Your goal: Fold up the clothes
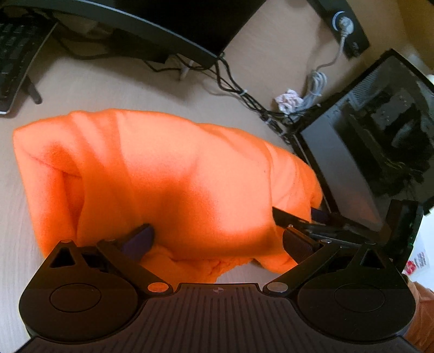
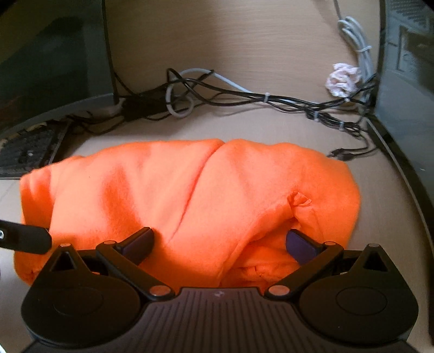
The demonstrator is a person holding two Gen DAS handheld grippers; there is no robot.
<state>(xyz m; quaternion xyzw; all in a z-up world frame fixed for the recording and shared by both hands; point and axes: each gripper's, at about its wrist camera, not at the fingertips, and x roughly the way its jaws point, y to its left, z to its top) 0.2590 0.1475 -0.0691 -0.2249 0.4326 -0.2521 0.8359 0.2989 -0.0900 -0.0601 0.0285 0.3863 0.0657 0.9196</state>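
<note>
In the left wrist view, a bright orange fleece garment (image 1: pixel 168 184) lies bunched on a pale beige wooden desk (image 1: pixel 89 81), filling the middle of the scene. The left gripper (image 1: pixel 217 241) sits at the garment's near edge with its jaws spread wide; cloth lies between its dark purple fingertips (image 1: pixel 139 240), and they do not pinch it. At the right, the black fingers of the right gripper (image 1: pixel 301 220) reach in against the garment's right end. Far left stands a black keyboard (image 1: pixel 13 54), and far back a curved black monitor base (image 1: pixel 141 24). A bundle of black cables (image 1: pixel 238 89) runs to the right, near a crumpled white tissue (image 1: pixel 289 100) and a coiled grey cable (image 1: pixel 316 87). A black glass-sided computer case (image 1: pixel 374 130) stands at the right.

In the right wrist view, the orange garment (image 2: pixel 190 195) lies folded across the desk (image 2: pixel 230 35), a seam running down its middle. The right gripper (image 2: pixel 218 241) has its jaws spread wide too, with folds of cloth bulging between the tips. At the near left, a black finger of the left gripper (image 2: pixel 24 239) touches the garment. Cables (image 2: pixel 244 97) and the tissue (image 2: pixel 343 78) lie beyond it.
</note>
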